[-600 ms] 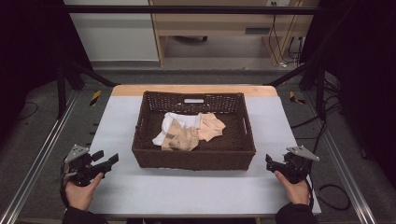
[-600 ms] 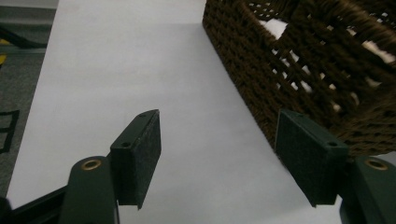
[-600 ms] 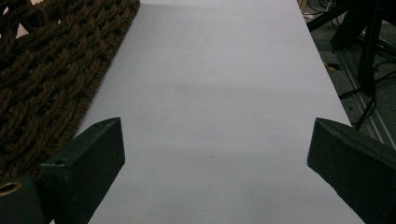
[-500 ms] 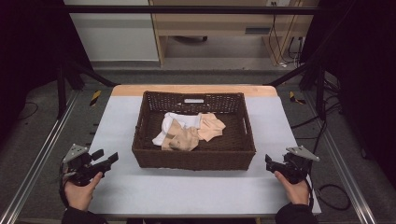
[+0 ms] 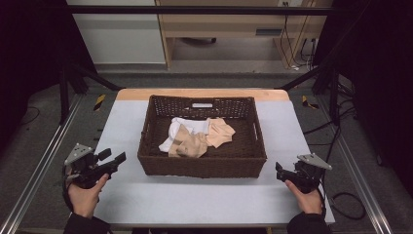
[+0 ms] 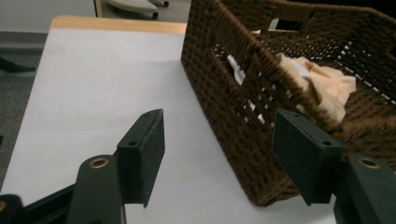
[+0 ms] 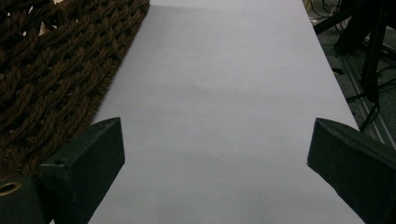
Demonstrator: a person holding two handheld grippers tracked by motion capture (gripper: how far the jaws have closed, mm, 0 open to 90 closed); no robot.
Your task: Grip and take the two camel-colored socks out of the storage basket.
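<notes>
Your right gripper view cuts the basket (image 7: 51,70) down to a strip of dark weave, its contents unseen from there. From above, the brown wicker basket (image 5: 202,165) sits mid-table on the pale table (image 5: 195,200), holding a white cloth (image 5: 187,126) and crumpled tan cloths (image 5: 195,141). Your left gripper (image 5: 114,161) rests by its near left corner, jaws spread and empty; your right gripper (image 5: 281,171) sits near the right corner, jaws likewise wide apart.

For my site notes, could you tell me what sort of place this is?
Probably a lab recording station: a white table inside a metal frame, a wicker basket of cloths, cables on the floor behind.
</notes>
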